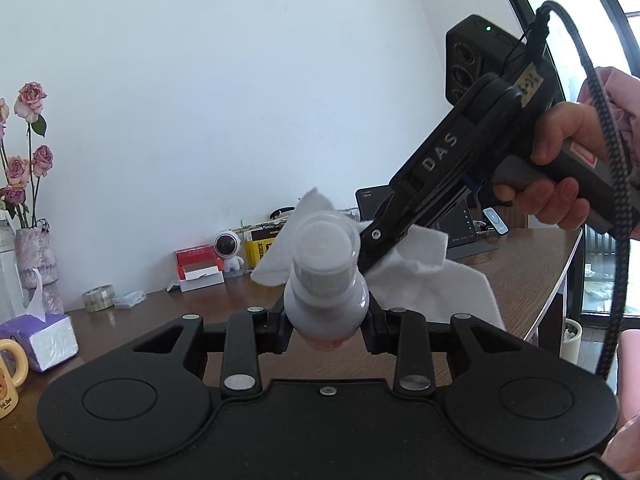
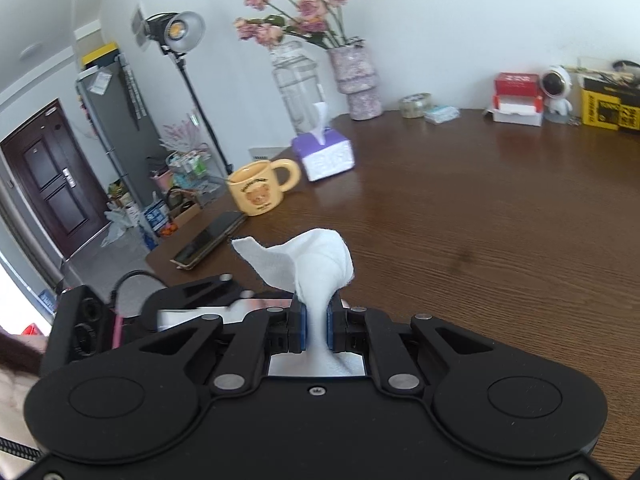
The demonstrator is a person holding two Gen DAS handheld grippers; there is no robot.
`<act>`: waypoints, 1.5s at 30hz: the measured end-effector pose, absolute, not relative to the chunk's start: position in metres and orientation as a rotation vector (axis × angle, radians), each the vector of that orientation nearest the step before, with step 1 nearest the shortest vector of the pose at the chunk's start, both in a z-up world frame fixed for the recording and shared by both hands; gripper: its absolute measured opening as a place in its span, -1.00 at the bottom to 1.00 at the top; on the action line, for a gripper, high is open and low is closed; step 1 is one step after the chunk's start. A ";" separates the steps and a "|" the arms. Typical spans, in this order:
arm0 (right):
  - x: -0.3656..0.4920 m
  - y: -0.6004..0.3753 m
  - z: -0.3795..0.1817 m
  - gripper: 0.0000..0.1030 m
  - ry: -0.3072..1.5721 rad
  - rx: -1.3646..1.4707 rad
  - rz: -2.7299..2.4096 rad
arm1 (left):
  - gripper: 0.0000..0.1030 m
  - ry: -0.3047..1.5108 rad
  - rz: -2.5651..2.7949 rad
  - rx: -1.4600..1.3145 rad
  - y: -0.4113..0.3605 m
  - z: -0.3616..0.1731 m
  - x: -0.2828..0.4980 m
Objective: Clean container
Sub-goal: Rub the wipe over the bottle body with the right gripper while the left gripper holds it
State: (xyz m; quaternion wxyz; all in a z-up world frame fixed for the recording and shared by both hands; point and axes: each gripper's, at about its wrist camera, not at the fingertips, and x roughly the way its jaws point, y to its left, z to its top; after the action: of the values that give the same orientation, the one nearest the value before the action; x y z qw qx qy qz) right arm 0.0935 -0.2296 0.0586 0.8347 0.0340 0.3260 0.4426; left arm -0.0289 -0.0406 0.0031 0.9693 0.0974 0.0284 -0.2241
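Note:
My left gripper [image 1: 326, 322] is shut on a small white bottle [image 1: 325, 296] with a clear cap, held up above the table with its top toward the camera. My right gripper [image 2: 317, 320] is shut on a white tissue [image 2: 320, 264], which bunches out ahead of its blue pads [image 2: 302, 326]. In the left wrist view the right gripper [image 1: 370, 250] comes in from the upper right and presses the tissue [image 1: 416, 256] against the far side of the bottle's cap. The tissue spreads behind the bottle.
A brown wooden table [image 2: 480, 220] carries a purple tissue box [image 2: 326, 156], a yellow bear mug [image 2: 260, 188], a phone [image 2: 208, 240], a vase of pink roses [image 2: 356, 80], tape roll [image 2: 416, 105], red box [image 2: 518, 98], astronaut figure [image 2: 557, 90] and a tablet [image 1: 456, 220].

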 end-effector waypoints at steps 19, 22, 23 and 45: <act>0.061 -0.221 0.067 -0.83 0.589 -0.061 0.958 | -0.35 0.086 -0.446 0.173 -0.042 0.016 -0.044; 0.047 -0.218 0.071 -0.83 0.584 -0.047 1.027 | -0.35 0.086 -0.437 0.166 -0.041 0.018 -0.038; 0.047 -0.218 0.071 -0.83 0.581 -0.042 1.029 | -0.35 0.086 -0.437 0.166 -0.040 0.017 -0.036; 0.064 -0.223 0.061 -0.82 0.586 0.058 1.008 | -0.35 0.099 -0.435 0.141 -0.030 0.015 -0.009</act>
State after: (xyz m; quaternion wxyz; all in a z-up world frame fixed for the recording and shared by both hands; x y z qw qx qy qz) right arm 0.0639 -0.2229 0.0611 0.8344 0.0273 0.2764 0.4761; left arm -0.0092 -0.0305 0.0146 0.9727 0.0701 0.0490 -0.2156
